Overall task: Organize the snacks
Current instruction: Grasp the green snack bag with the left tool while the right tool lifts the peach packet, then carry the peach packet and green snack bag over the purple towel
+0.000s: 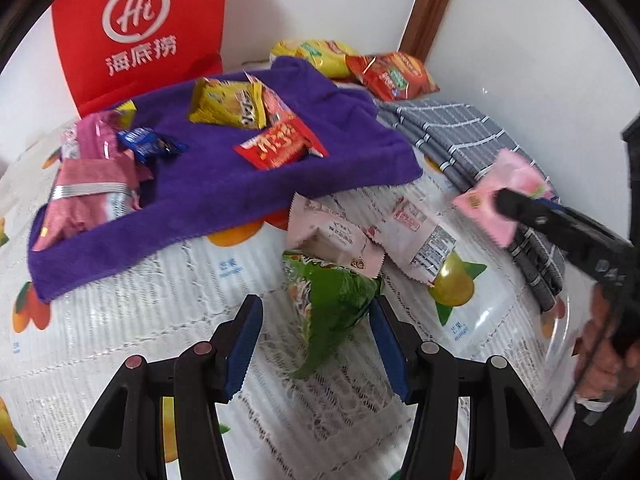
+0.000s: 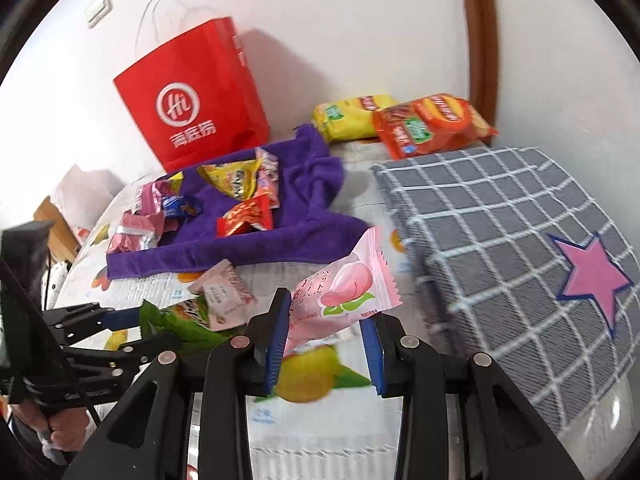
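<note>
Loosely, right hand-held gripper [image 2: 326, 326] brackets glossy pink packet [image 2: 344, 292].

A pink peach-print snack packet [image 2: 340, 300] hangs tilted, clamped in the right tongs [image 2: 326, 340]. A crumpled green packet [image 1: 328, 300] lies between the left tongs [image 1: 316, 344].

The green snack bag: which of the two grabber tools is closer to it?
Left. The left gripper has its open fingers on either side of the green snack bag. The right gripper is off to the side, holding a pink peach candy packet.
</note>
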A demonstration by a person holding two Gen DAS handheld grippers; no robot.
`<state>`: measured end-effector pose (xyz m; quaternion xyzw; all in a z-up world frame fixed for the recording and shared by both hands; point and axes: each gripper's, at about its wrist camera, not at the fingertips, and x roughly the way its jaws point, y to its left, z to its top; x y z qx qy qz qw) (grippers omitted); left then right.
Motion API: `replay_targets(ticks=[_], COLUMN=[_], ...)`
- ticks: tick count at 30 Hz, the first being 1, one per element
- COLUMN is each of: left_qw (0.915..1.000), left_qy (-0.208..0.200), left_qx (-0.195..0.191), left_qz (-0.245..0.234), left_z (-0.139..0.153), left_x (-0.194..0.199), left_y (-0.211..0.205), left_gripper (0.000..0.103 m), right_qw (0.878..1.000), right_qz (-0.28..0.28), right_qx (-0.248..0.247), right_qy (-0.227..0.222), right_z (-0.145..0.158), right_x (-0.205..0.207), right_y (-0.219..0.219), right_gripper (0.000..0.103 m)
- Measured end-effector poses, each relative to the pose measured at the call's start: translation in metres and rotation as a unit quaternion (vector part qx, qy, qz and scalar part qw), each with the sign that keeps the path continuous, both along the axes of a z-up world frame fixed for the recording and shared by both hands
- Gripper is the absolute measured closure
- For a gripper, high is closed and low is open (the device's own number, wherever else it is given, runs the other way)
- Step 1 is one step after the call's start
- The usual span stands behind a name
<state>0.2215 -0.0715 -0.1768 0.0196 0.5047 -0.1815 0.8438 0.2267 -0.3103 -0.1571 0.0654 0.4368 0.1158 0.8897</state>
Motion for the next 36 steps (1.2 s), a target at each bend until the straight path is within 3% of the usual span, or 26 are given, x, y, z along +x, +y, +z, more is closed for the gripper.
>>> replay_targets(ticks=[11,17,25,36], left_qw=[0.9996,0.9996,0.9995,0.9974], left_qy=[-0.002,-0.004,-0.021,-0.062], left_qx=[0.009,-0.007,-0.012,-0.015], left_qz=[-0.025,-0.029,-0.021,0.034], left_z=[-0.021,-0.018,0.003,0.056], left_x=[0.013,0.01,-0.009,-0.017], left_y=[-0.024,-0.02,0.006,0.067], left_gripper=[0.05,0.058,0.06,0.06], right_qw=[0.999,0.999,0.999,1.0], right_qz=[-0.027,-0.038,-0.031,0.003], right_qx=[-0.007,-0.004,0.003,0.029], right_qy=[0.016,0.026,0.019,0.007], right_z=[-0.005,0.0,0.02,0.05], right_x=[-0.005,-0.007,-0.013,-0.007], right_y=[-0.026,-0.024,-0.001,0.049], right_gripper=[0.068,0.068,0.068,0.068])
